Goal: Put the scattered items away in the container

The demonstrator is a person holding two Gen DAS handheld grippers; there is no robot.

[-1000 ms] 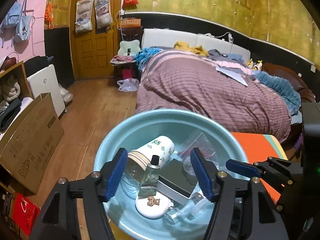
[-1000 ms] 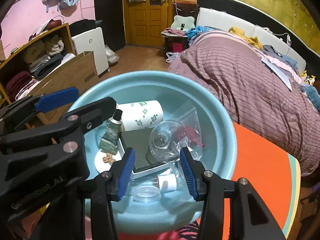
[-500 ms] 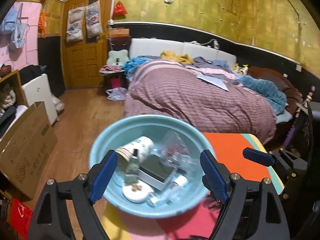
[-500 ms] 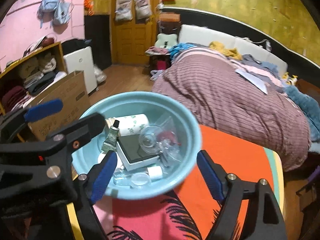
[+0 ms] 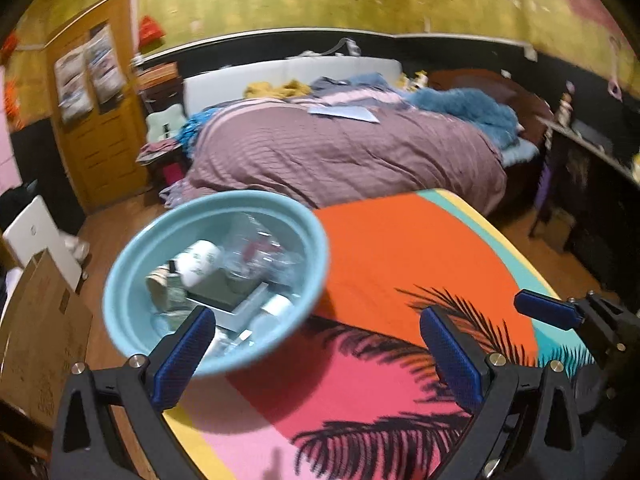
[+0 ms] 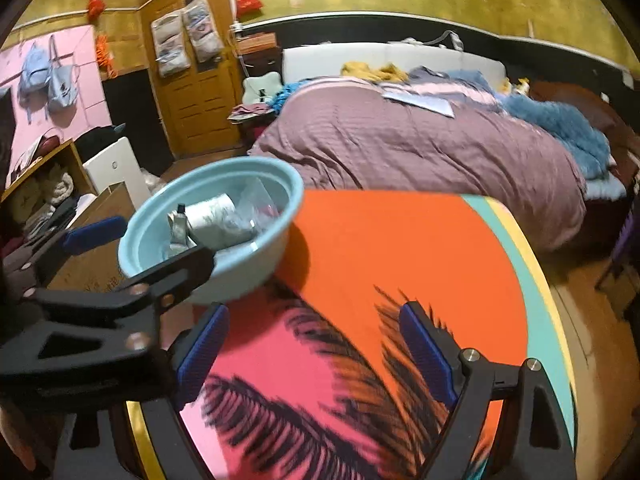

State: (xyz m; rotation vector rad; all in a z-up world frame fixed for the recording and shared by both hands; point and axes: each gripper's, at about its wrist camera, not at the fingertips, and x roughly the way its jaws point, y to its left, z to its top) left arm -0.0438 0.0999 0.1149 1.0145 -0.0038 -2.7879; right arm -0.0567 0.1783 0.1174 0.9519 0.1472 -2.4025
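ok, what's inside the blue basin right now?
In the blue basin: a white patterned cup on its side, a dark-topped flat box, a small dark-capped bottle and clear plastic pieces. Blur and piling hide whatever lies underneath.

1 basin [image 5: 120, 280], 1 table [image 5: 400, 248], 1 bed [image 5: 344, 156].

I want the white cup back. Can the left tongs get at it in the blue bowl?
Probably yes: the left tongs, just opened wide, are empty, and the white cup lies uncovered on top in the open blue bowl.
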